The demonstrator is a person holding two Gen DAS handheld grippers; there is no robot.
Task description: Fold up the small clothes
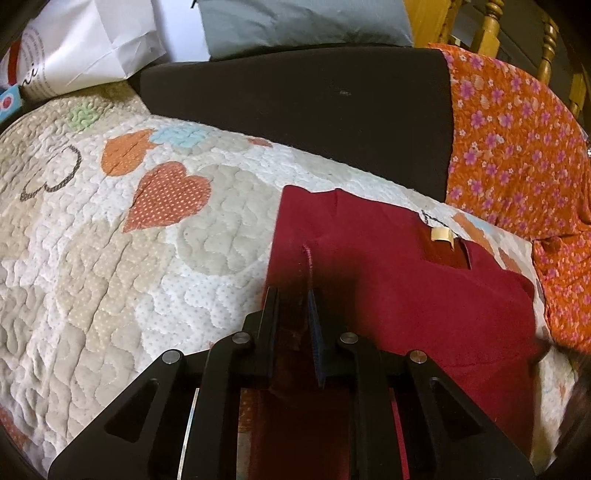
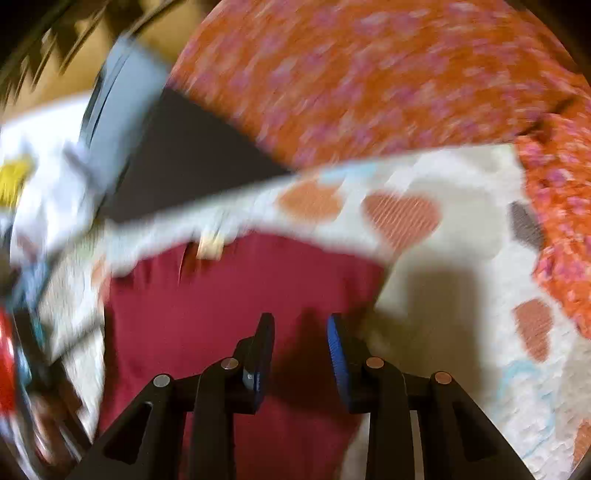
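A dark red garment lies flat on a quilted bedspread, with a small cream label near its far edge. My left gripper is shut on the garment's left edge, with red cloth bunched between the fingers. In the blurred right wrist view the same red garment lies under my right gripper, which is open and empty just above its right part.
An orange floral cloth lies to the right and a black cushion behind the garment. A white paper bag and a grey pillow sit at the back. A wooden chair stands far right.
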